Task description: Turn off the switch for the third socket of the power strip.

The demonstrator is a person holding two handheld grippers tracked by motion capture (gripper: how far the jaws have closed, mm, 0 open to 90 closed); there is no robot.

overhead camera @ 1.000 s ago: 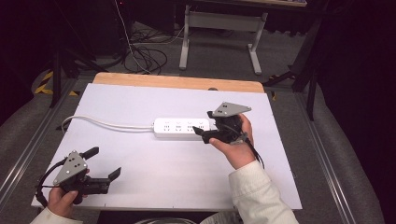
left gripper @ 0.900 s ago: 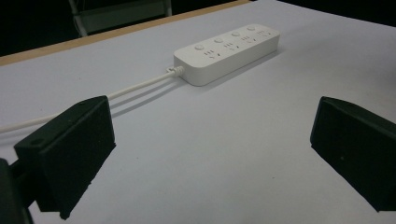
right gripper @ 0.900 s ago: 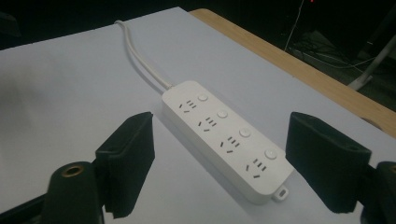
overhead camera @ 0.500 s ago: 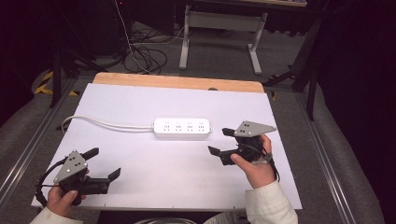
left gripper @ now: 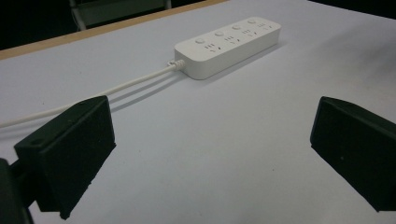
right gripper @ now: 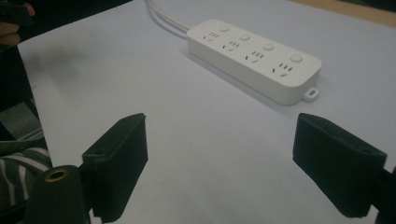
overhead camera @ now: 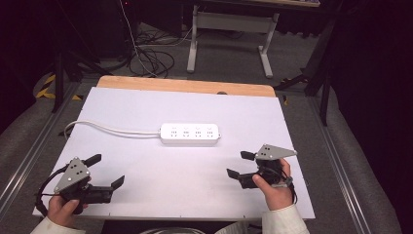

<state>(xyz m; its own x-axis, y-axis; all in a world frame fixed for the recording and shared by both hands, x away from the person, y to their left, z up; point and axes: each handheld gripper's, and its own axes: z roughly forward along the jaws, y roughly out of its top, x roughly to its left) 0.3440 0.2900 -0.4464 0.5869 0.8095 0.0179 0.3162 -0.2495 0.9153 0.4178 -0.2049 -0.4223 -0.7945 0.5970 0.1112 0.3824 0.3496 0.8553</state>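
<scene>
On the table (overhead camera: 146, 204): we saw a white sheet covering it, with a wooden edge bare at the far side.
Power strip (overhead camera: 190, 133): it lay flat near the middle of the sheet, sockets up, touched by neither gripper.
Cord (overhead camera: 112, 128): it ran from the strip's left end toward the sheet's left edge.
Left gripper (overhead camera: 105, 170): we held it low at the near left corner, jaws spread wide and empty, well apart from the strip.
Right gripper (overhead camera: 239, 164): we held it at the near right, jaws wide and empty, pointed toward the strip and near it.
</scene>
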